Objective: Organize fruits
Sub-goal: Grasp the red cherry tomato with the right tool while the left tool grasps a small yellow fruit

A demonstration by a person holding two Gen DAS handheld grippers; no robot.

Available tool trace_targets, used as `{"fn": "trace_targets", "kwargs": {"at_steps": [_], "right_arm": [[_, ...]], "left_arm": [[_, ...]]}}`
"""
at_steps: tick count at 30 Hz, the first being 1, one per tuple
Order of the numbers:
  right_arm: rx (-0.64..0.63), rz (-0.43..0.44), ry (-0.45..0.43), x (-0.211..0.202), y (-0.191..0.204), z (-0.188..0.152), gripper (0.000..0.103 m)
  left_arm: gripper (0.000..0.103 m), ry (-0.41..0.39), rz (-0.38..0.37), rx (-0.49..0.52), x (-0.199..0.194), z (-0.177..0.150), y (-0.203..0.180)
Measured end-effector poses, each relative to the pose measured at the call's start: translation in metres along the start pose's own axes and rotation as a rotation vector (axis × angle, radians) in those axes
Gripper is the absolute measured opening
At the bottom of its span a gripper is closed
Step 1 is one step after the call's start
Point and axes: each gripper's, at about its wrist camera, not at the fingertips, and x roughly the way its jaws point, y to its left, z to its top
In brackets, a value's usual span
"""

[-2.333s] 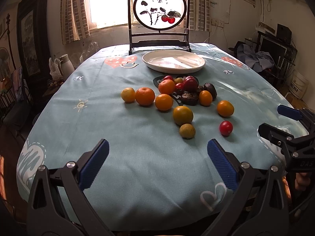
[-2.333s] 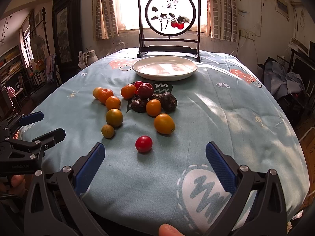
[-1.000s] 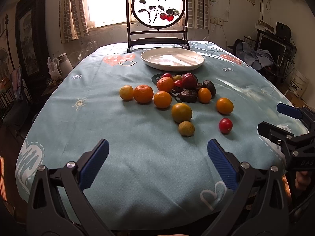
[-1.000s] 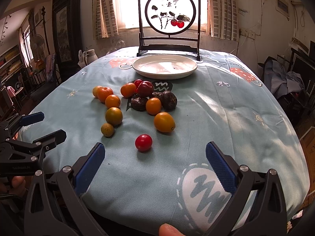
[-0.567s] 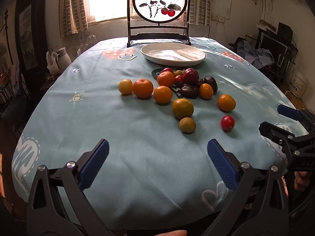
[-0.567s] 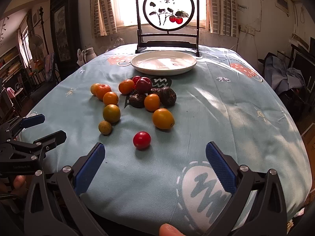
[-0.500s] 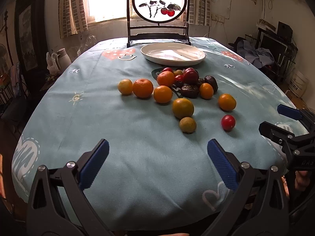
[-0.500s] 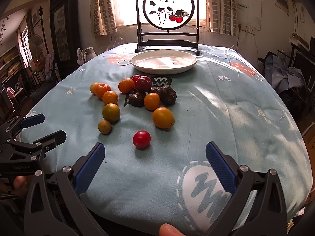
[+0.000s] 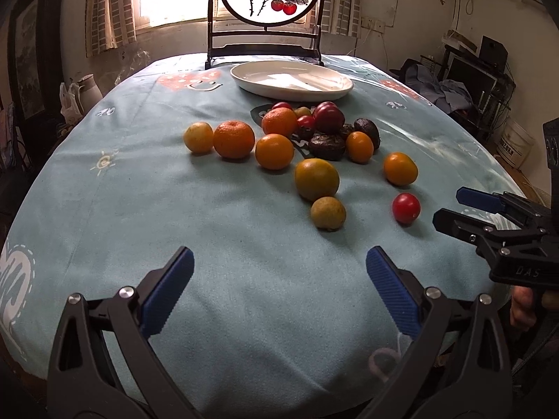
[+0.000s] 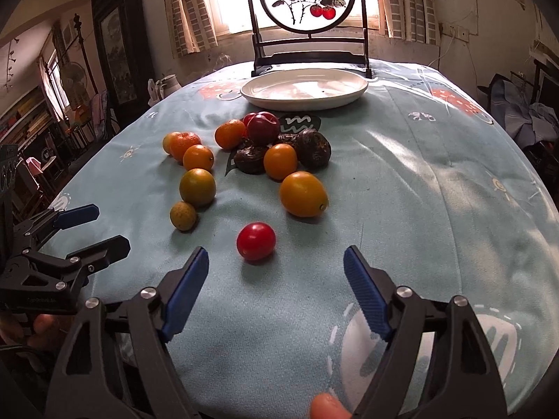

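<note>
Several fruits lie loose on the blue tablecloth: oranges (image 9: pixel 233 139), a greenish orange (image 9: pixel 316 179), a small yellow-green fruit (image 9: pixel 328 212), dark wrinkled fruits (image 9: pixel 326 145), a plum (image 10: pixel 263 128) and a red cherry tomato (image 10: pixel 256 241). A white plate (image 9: pixel 291 80) stands empty behind them. My left gripper (image 9: pixel 279 286) is open and empty, short of the fruits. My right gripper (image 10: pixel 276 286) is open and empty, its jaws just short of the red tomato, which also shows in the left wrist view (image 9: pixel 406 207).
A round painted screen on a dark stand (image 10: pixel 309 17) stands behind the plate at the table's far edge. A white kettle (image 9: pixel 85 92) and furniture lie beyond the left side. Clutter and a bucket (image 9: pixel 515 145) are on the right.
Both grippers have moved forward towards the fruits; the right one has closed in on the red tomato. Both stay open and empty.
</note>
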Motion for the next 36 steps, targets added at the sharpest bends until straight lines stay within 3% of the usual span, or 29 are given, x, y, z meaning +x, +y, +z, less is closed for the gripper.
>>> {"fn": "trace_targets", "kwargs": {"at_steps": [5, 7, 10, 15, 18, 30, 36], "right_arm": [[-0.018, 0.047, 0.053, 0.023, 0.004, 0.003, 0.059], [-0.022, 0.057, 0.063, 0.029, 0.005, 0.005, 0.057], [-0.042, 0.038, 0.066, 0.036, 0.006, 0.009, 0.056], [-0.067, 0.073, 0.083, 0.042, 0.007, 0.011, 0.031], [-0.077, 0.074, 0.075, 0.041, 0.007, 0.01, 0.029], [-0.048, 0.127, 0.059, 0.037, -0.003, 0.009, 0.029], [-0.054, 0.129, 0.063, 0.037, -0.003, 0.009, 0.029]], "left_arm": [[0.082, 0.015, -0.088, 0.017, 0.012, 0.004, -0.001], [0.073, 0.025, -0.109, 0.035, 0.017, 0.007, -0.004], [0.069, 0.029, -0.141, 0.057, 0.022, 0.011, -0.009], [0.066, 0.051, -0.159, 0.065, 0.033, 0.018, -0.014], [0.049, 0.088, -0.174, 0.065, 0.041, 0.021, -0.016], [0.049, 0.139, -0.138, 0.083, 0.06, 0.03, -0.028], [0.036, 0.142, -0.124, 0.091, 0.064, 0.031, -0.027]]}}
